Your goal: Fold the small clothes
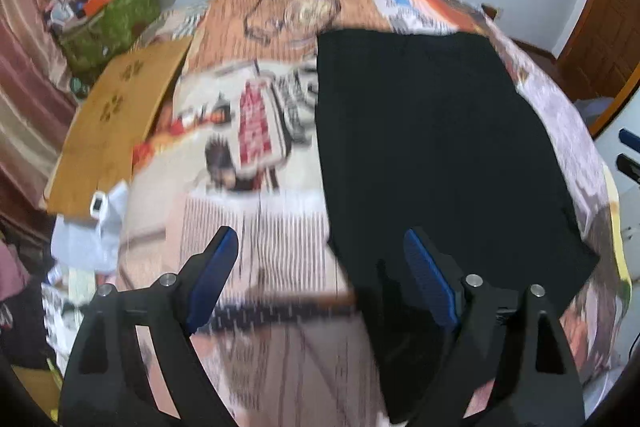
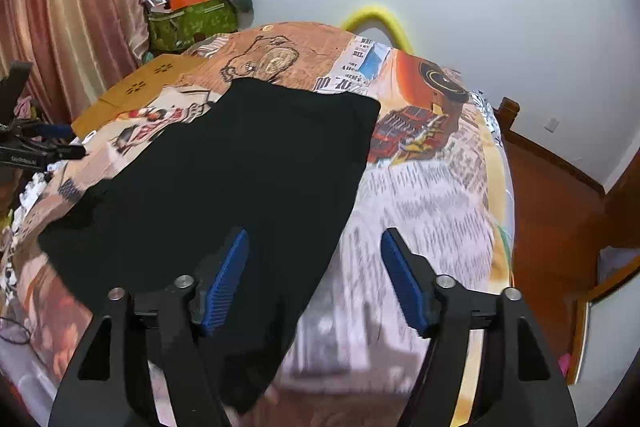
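A black garment (image 1: 432,147) lies flat on a bed with a printed cover (image 1: 256,155). In the left wrist view it fills the right half of the bed. My left gripper (image 1: 320,247) is open and empty above the garment's near left edge. In the right wrist view the black garment (image 2: 240,195) lies to the left and centre. My right gripper (image 2: 314,243) is open and empty above the garment's near right edge. The printed cover (image 2: 424,203) shows between the right fingers.
A yellow-brown board (image 1: 116,123) lies on the bed's left side, with white cloth (image 1: 92,231) near it. A green bag with clutter (image 2: 192,19) stands by the curtain (image 2: 72,11). A wooden bed frame (image 2: 560,211) and floor lie to the right.
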The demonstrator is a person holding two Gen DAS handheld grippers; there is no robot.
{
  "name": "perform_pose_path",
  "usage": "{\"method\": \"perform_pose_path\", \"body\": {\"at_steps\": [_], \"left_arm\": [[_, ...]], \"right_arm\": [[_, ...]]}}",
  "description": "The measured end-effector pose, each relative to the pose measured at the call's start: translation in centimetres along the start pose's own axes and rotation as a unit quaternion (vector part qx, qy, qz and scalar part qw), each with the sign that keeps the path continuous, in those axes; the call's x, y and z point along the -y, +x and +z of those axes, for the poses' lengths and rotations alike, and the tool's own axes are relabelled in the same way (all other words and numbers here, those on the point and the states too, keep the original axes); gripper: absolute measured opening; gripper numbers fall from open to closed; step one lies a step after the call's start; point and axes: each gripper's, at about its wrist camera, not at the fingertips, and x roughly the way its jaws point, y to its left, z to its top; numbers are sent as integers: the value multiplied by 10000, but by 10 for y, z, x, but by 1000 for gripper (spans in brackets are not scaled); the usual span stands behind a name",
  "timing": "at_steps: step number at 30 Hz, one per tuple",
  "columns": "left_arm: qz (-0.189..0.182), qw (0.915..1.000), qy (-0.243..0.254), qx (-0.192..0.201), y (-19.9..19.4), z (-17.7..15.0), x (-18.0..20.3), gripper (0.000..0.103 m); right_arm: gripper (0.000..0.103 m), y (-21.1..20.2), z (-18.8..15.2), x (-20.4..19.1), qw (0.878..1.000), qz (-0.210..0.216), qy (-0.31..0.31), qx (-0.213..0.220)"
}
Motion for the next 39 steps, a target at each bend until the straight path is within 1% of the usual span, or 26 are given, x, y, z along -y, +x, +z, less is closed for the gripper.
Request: {"method": "perform_pose_path", "body": {"at_steps": [2, 4, 7, 10, 13, 15, 18, 20, 21, 22, 23, 24, 25, 26, 27, 28, 29, 30, 31, 32, 33, 35, 37, 39], "left_arm": [[-50, 9998, -85, -161, 3, -16, 0, 85], [-182, 9991, -206, -322, 8, -29, 0, 85], [-405, 9974, -359, -485, 13, -42, 4, 85], [-691, 9949, -414, -602, 18, -51, 10, 85], [-908, 9923, -420, -727, 26, -55, 18, 85], [-1060, 9900, -521, -773, 31, -56, 20, 83], [-1444, 9843, -669, -770, 39, -54, 18, 83], [-1533, 9830, -686, -748, 45, -51, 18, 83], [-1546, 9828, -698, -724, 46, -50, 20, 81], [-1566, 9830, -670, -692, 47, -49, 22, 77], [-1575, 9833, -634, -661, 47, -48, 24, 74], [-1593, 9831, -645, -635, 48, -47, 26, 68], [-1612, 9825, -681, -632, 48, -47, 28, 62], [-1611, 9822, -742, -621, 47, -46, 30, 58], [-1631, 9814, -805, -621, 47, -45, 30, 51], [-1665, 9800, -887, -629, 48, -44, 31, 43], [-1668, 9794, -941, -643, 47, -43, 32, 36], [-1642, 9795, -968, -653, 47, -43, 33, 23], [-1657, 9789, -995, -671, 46, -43, 34, 18], [-1661, 9788, -998, -667, 46, -43, 34, 17], [-1601, 9804, -947, -645, 43, -43, 36, 15], [-1476, 9841, -807, -566, 37, -44, 39, 14], [-1364, 9877, -649, -403, 26, -42, 43, 13], [-1337, 9891, -569, -239, 15, -39, 42, 13]], "right_arm": [[70, -3, -12, -4, 10000, 45, 51, -26], [70, -3, -23, -7, 9998, 95, 124, -95], [70, 7, -40, -6, 9981, 322, 424, -308], [70, 23, -57, -7, 9946, 457, 727, -576], [70, 37, -68, -10, 9905, 624, 947, -783], [70, 45, -73, -12, 9874, 746, 1061, -908], [70, 58, -79, -16, 9821, 962, 1219, -1063], [70, 58, -82, -21, 9821, 977, 1231, -1039], [68, 59, -82, -24, 9826, 979, 1196, -1031], [63, 60, -82, -26, 9830, 990, 1151, -1036], [61, 61, -81, -28, 9826, 1036, 1153, -1025], [57, 61, -80, -29, 9821, 1057, 1172, -1029], [48, 62, -80, -29, 9817, 1090, 1184, -1018], [42, 62, -81, -29, 9813, 1120, 1192, -1012], [32, 62, -81, -29, 9809, 1131, 1220, -1009], [24, 63, -81, -28, 9803, 1135, 1261, -1011], [21, 63, -80, -28, 9800, 1128, 1292, -1010], [15, 63, -80, -27, 9803, 1100, 1312, -986], [13, 61, -80, -28, 9806, 1088, 1326, -947], [11, 60, -81, -28, 9814, 1072, 1310, -910], [8, 56, -80, -29, 9827, 1038, 1280, -851], [7, 50, -77, -29, 9844, 1029, 1248, -691], [7, 39, -72, -28, 9855, 1042, 1245, -488], [7, 32, -67, -24, 9866, 1048, 1211, -321]]}}
